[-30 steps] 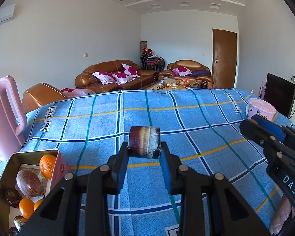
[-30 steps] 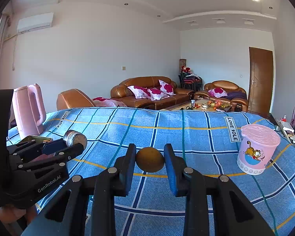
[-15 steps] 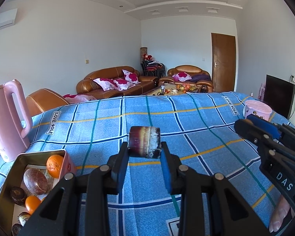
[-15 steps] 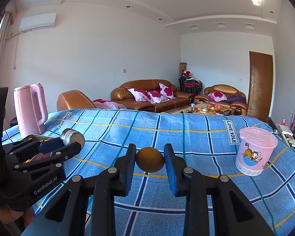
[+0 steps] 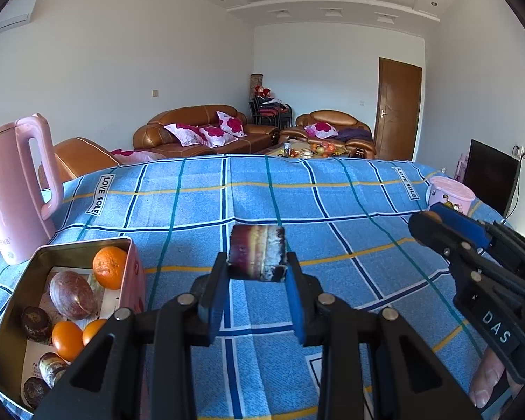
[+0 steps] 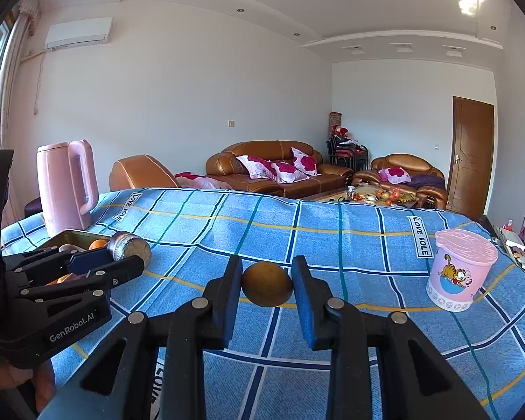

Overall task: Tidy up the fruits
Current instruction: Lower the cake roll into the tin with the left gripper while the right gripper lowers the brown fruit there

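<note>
Tin (image 5: 14, 318) at lower left of the left view already holds oranges and several dark fruits. Left gripper (image 5: 256, 281) pinches a dark banded fruit (image 5: 256, 258), right gripper (image 6: 266, 292) pinches a brown round fruit (image 6: 266, 288); both fruits sit aloft, not yet boxed. Blue checked cloth (image 5: 332, 203) otherwise looks bare of fruit, though edges are distorted. Pink kettle (image 5: 14, 192) at left, pink cup (image 6: 460, 269) at right, sofas behind.
</note>
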Demonstrator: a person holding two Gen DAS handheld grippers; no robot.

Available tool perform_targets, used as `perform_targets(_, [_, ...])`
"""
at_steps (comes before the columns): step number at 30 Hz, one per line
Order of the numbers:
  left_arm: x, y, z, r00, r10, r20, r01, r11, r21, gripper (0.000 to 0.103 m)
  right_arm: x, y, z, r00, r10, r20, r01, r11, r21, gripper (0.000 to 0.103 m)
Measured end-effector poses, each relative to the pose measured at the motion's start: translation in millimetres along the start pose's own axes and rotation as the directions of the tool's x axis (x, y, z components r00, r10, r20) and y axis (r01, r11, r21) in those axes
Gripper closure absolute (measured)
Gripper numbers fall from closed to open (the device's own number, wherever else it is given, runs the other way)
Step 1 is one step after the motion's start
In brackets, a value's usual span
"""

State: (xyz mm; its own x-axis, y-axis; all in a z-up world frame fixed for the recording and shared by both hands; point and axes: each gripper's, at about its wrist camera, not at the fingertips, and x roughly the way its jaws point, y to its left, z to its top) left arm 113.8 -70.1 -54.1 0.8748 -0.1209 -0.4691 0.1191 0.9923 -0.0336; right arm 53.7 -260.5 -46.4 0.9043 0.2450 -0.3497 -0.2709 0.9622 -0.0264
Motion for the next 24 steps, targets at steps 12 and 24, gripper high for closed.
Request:
perform_targets(12, [-40, 21, -3, 0.999, 0.005, 0.047, -0.006, 1.000, 0.007, 0.070, -8, 51, -3, 0.996, 0.089, -0.021, -0.090, 0.994, -0.065, 0.072])
perform_targets(24, [-64, 55, -13, 0.996, 0.069, 0.055, -0.069, 0.998, -0.002, 0.070, -13, 94, -1, 0.985, 0.169, -0.021, -0.170, 0.980, -0.099, 0.072])
